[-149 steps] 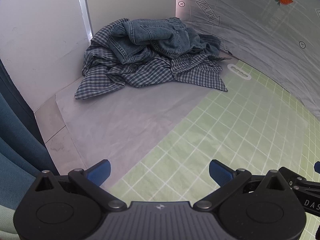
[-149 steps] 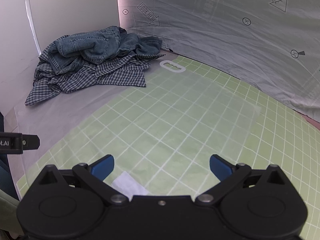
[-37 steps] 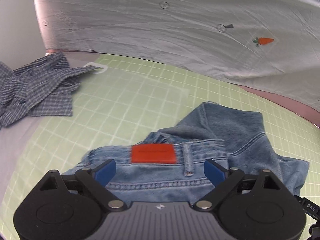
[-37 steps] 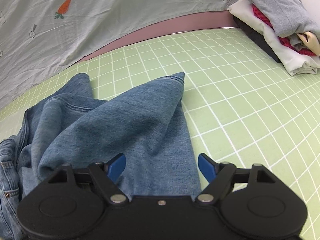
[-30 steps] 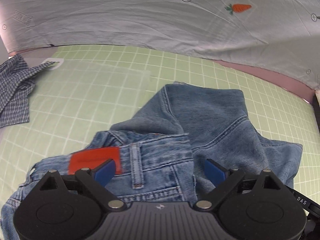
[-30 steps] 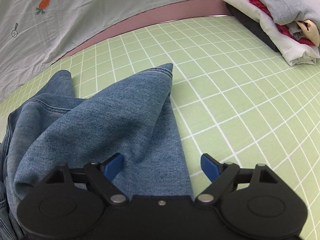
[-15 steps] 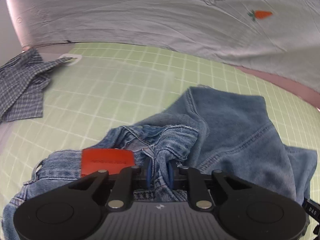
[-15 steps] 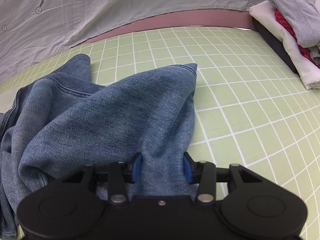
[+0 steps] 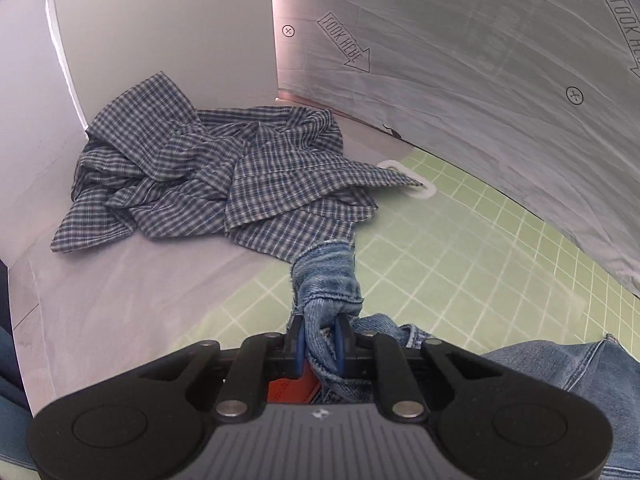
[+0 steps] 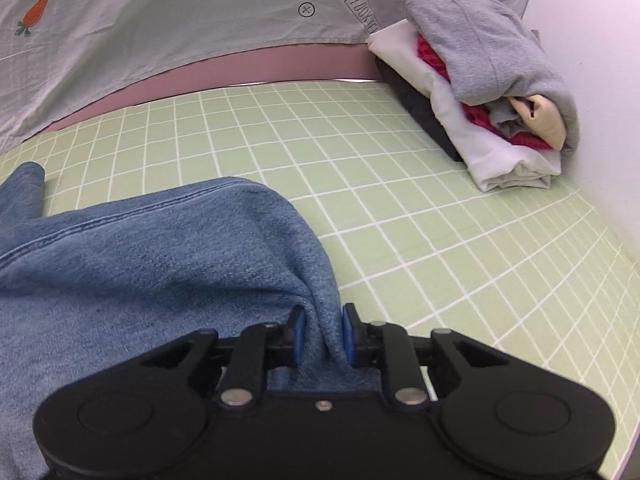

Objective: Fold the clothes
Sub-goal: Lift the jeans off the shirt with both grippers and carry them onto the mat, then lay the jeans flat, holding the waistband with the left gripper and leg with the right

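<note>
Blue jeans [image 9: 326,280] lie on the green grid mat [image 9: 460,260]. My left gripper [image 9: 319,342] is shut on a bunched part of the waistband, with the red label [image 9: 290,386] just under the fingers. In the right wrist view the jeans [image 10: 160,248] spread to the left over the mat [image 10: 400,208]. My right gripper [image 10: 322,334] is shut on a fold of a denim leg at its right edge.
A crumpled blue checked shirt [image 9: 208,172] lies at the back left by the white wall. A stack of folded clothes [image 10: 484,80] sits at the mat's far right corner. A grey printed sheet [image 9: 460,60] hangs behind the mat.
Both grippers stay shut on the jeans. The left one has swung left with the waistband, and the checked shirt is now ahead of it. The right one has turned slightly right.
</note>
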